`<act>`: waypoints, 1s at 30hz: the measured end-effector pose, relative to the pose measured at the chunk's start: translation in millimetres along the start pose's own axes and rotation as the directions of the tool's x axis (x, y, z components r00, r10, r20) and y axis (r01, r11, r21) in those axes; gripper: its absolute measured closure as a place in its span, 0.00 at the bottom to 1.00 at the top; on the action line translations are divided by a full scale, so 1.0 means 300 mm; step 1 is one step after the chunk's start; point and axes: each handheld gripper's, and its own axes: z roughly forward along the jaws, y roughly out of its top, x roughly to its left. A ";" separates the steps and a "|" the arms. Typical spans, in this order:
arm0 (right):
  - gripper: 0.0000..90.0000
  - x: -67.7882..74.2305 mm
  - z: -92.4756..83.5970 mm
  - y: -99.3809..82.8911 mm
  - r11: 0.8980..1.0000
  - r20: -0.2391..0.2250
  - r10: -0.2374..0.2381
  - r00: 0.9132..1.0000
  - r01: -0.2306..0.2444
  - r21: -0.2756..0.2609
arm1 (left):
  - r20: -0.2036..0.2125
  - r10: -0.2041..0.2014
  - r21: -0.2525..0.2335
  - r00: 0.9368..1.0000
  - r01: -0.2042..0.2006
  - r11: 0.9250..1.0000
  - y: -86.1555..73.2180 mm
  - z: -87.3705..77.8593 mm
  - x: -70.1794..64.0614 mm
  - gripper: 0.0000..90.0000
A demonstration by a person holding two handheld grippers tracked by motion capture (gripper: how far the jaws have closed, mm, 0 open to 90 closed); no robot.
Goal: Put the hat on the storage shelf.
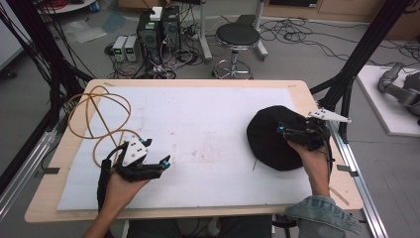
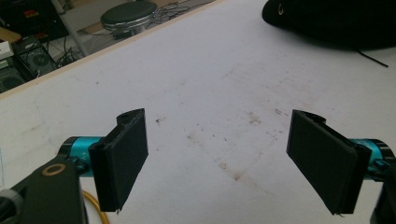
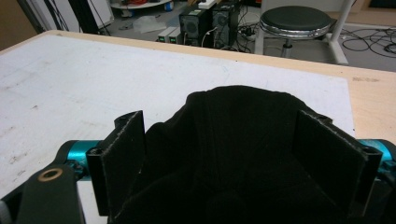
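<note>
A black fabric item like a soft cap (image 1: 267, 141) lies on the right part of the white mat (image 1: 198, 119). My right gripper (image 1: 287, 135) is open over its right side. In the right gripper view the black fabric (image 3: 233, 135) bulges up between the two wide-apart jaws of the right gripper (image 3: 229, 158). My left gripper (image 1: 156, 151) is held low over the mat's left front, open and holding nothing. In the left gripper view the left gripper (image 2: 224, 158) frames bare stained mat, with the black fabric (image 2: 336, 18) far off at the top right.
A looped orange cable (image 1: 94, 116) lies on the table's left side, beside my left hand. Beyond the wooden far edge (image 1: 198, 83) stand a black stool (image 1: 237, 37) and computer boxes (image 1: 158, 29) among floor cables. Black frame posts (image 1: 361, 54) rise at the right.
</note>
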 end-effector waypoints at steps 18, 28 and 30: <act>0.20 -0.002 -0.008 0.003 1.000 0.009 0.000 1.000 0.000 -0.009 | 0.004 0.004 -0.001 1.000 -0.004 1.000 0.001 -0.004 -0.005 0.23; 0.20 -0.016 -0.006 -0.005 1.000 0.027 0.006 1.000 -0.006 -0.002 | 0.007 0.007 0.002 1.000 -0.007 1.000 0.001 -0.003 -0.006 0.23; 0.20 -0.020 -0.003 -0.009 1.000 0.032 0.007 0.999 -0.007 0.011 | 0.007 0.007 0.002 1.000 -0.007 1.000 0.001 -0.002 -0.006 0.23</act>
